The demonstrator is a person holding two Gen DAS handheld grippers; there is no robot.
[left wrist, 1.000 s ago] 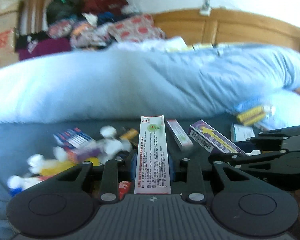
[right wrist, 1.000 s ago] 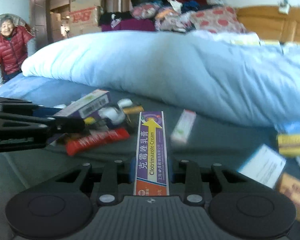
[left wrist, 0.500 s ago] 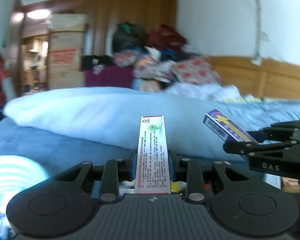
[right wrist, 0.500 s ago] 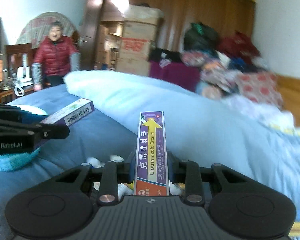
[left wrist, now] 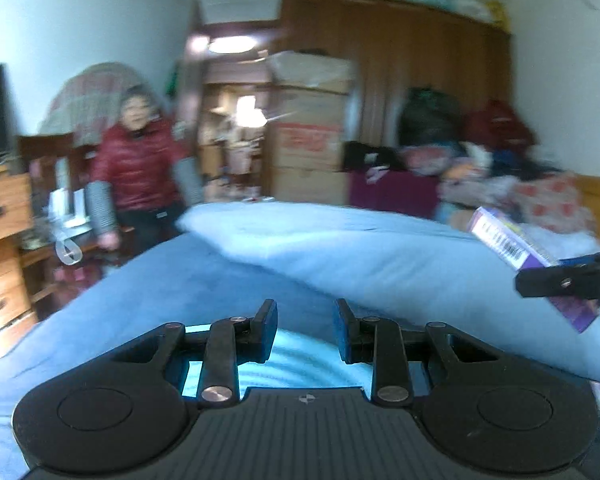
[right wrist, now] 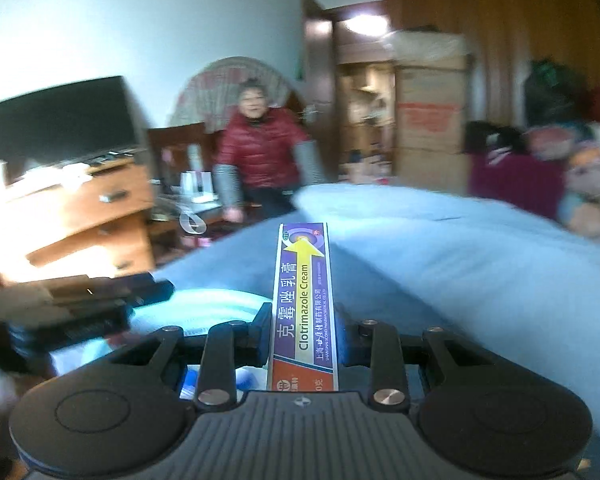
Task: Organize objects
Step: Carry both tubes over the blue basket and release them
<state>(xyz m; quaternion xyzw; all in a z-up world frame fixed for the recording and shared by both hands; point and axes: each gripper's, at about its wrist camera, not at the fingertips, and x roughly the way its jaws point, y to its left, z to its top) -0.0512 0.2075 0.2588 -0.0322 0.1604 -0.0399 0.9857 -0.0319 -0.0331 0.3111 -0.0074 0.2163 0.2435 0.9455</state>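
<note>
Cream box (right wrist: 304, 304) sits clamped in the right gripper (right wrist: 303, 336), jaws pressed to its two long sides, carried in the air above the bed (right wrist: 480, 256). Big change on the other side: the left gripper (left wrist: 305, 330) was holding a white box half a second ago, and now its jaws stand apart with nothing between them. Right below them, a pale blue ribbed basket (left wrist: 300, 364). My read: the white box has dropped in there, so one item is sorted, though I can't see it inside. Both views have also swung away from the clutter toward the room, where a woman (right wrist: 260, 152) in a red jacket stands by the dresser (right wrist: 80, 216). The cream box looks next in line. Its long axis runs straight out along the fingers, away from the camera, yellow arrow pointing forward, orange end nearest the gripper body. From the left view it tilts up and to the left
</note>
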